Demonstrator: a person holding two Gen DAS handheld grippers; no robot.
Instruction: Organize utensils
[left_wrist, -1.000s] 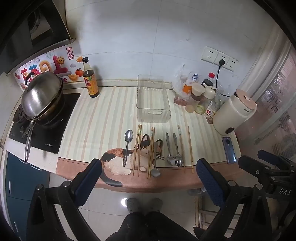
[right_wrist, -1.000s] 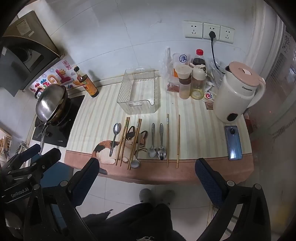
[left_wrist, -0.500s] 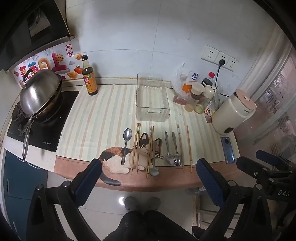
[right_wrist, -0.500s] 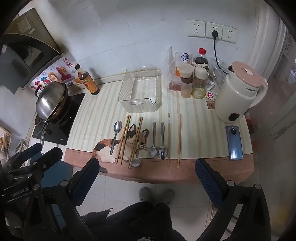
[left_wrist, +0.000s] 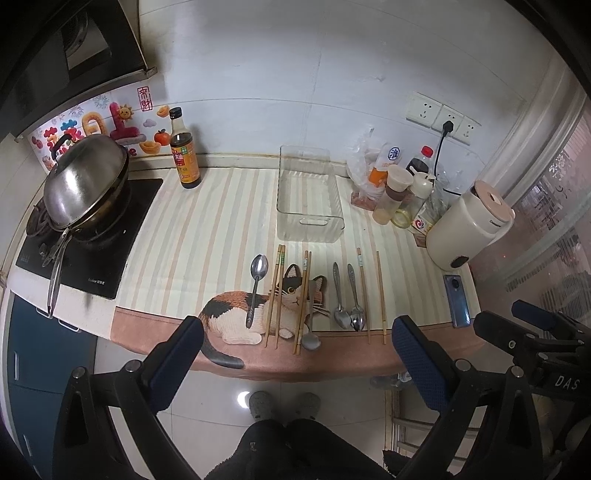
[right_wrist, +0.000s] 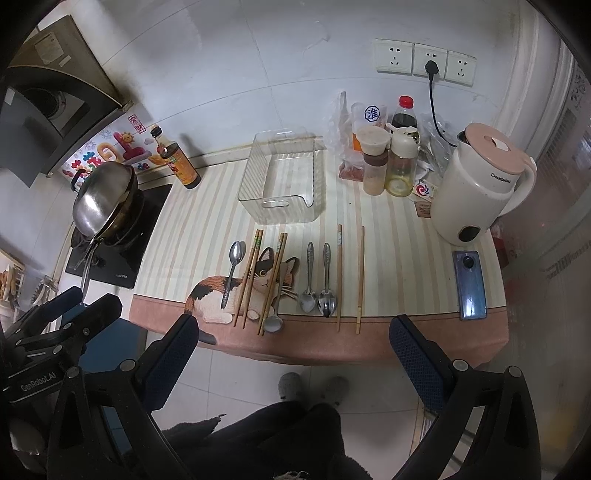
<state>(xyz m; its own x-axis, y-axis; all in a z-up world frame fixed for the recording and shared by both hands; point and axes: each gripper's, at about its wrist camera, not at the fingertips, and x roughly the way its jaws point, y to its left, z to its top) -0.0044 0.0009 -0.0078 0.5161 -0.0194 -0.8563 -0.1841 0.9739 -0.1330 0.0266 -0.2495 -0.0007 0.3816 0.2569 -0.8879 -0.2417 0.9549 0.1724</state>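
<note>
Both cameras have drawn back slightly and nothing on the bench (left_wrist: 192, 236) moved — spoons (right_wrist: 317, 275) and chopsticks (right_wrist: 349, 277) lie untouched near the empty clear bin (right_wrist: 284, 182); left gripper (left_wrist: 295, 360) and right gripper (right_wrist: 291, 360) hang with jaws spread, task unstarted.

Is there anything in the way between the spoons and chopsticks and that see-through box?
Nothing visible is. The metal spoons and wooden chopsticks lie in a row on the striped mat, and the clear plastic bin sits just behind them, open on top, with only bare mat between.
</note>
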